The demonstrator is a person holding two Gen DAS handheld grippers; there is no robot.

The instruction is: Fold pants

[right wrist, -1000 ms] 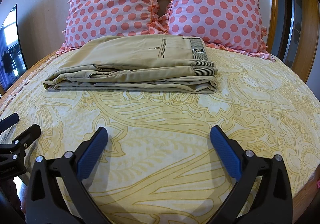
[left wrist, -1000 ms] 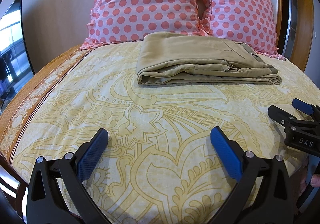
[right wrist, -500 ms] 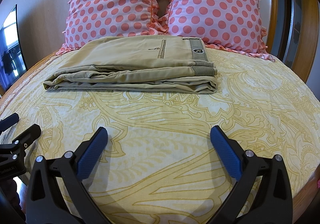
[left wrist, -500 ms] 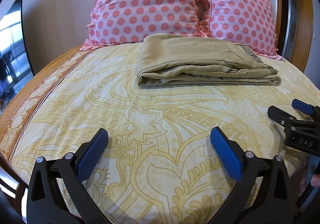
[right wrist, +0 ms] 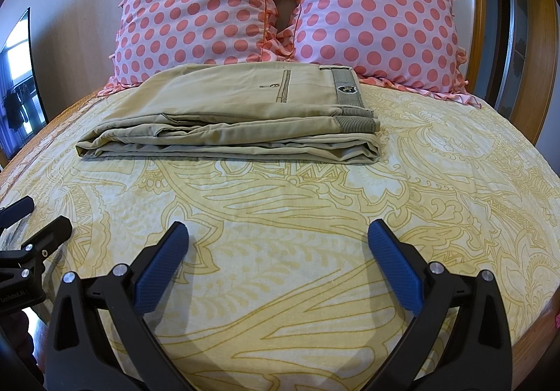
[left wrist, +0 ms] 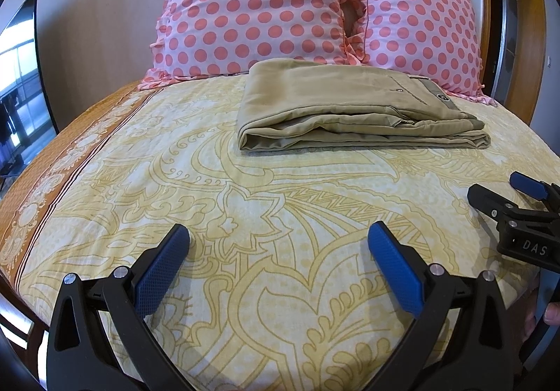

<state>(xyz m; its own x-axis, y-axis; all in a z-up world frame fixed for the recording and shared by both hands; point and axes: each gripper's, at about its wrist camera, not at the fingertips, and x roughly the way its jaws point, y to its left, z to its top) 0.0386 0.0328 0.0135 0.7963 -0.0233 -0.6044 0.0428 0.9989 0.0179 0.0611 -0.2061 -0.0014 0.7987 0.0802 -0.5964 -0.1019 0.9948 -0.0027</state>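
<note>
Already the bed (left wrist: 147, 202) carries the pants (right wrist: 238, 118) folded in a flat stack just before the pillows (right wrist: 280, 6), so the job looks done. The left hand-held gripper (left wrist: 278, 251) and right hand-held gripper (right wrist: 278, 251) hover spread and empty; best leave the stack alone, or only square its edges.

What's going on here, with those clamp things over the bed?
A person holds two tongs, the left tongs and right tongs, both open and empty above the yellow bedspread. The khaki pants lie folded in a neat stack in front of two polka-dot pillows. Nothing touches them, so the folding looks finished.
</note>
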